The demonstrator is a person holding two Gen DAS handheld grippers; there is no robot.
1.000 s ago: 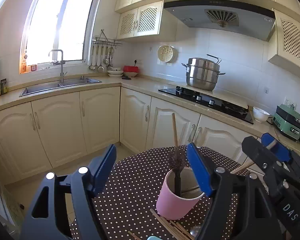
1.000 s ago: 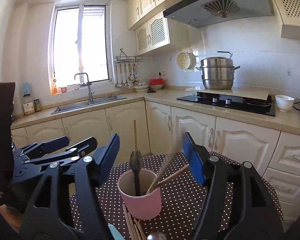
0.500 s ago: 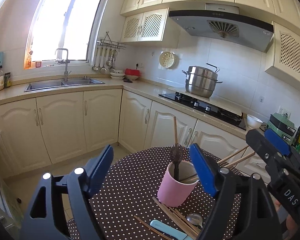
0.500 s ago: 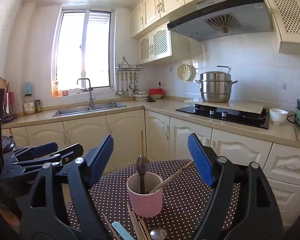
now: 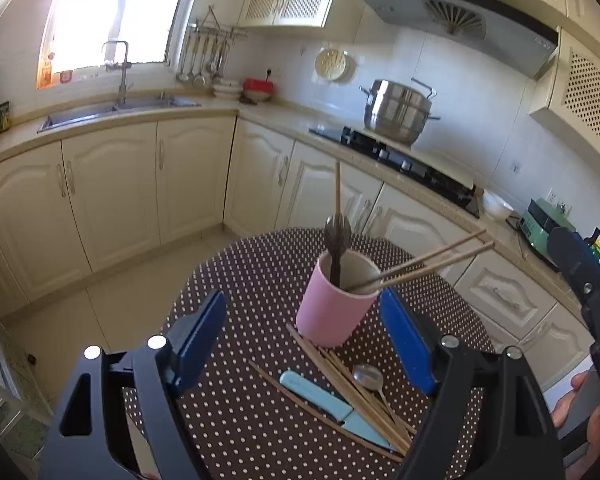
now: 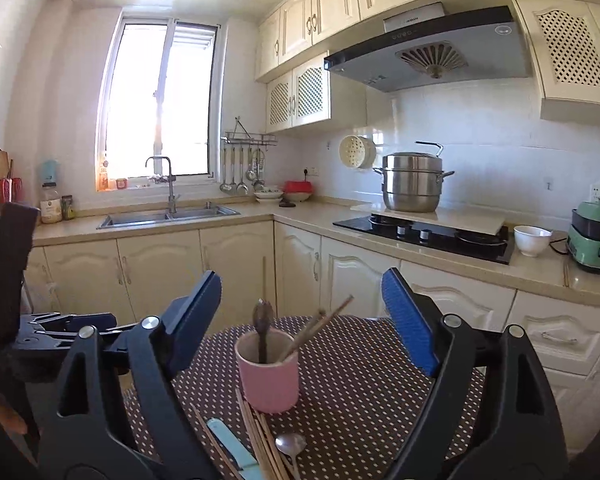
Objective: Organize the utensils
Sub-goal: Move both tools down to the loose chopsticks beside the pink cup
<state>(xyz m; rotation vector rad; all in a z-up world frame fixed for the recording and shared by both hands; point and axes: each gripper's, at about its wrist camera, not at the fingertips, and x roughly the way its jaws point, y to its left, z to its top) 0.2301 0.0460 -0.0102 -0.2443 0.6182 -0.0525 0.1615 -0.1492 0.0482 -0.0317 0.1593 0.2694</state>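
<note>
The left black plastic tongs (image 5: 302,336) carry two flat blue rubber-faced fingers (image 5: 199,340) on angular black arms with triangular cut-outs, each joint fixed by a round silver screw. The right black plastic tongs (image 6: 302,320) match them: ribbed blue pads (image 6: 410,318), silver screw heads, hollowed black arms. Seen from the left tongs, the right tongs' black body shows white lettering near a bare hand (image 5: 580,420).

Matt pink cup (image 5: 334,307), wooden chopsticks (image 5: 428,266), prob. glossy metal spoon (image 5: 368,375).
</note>
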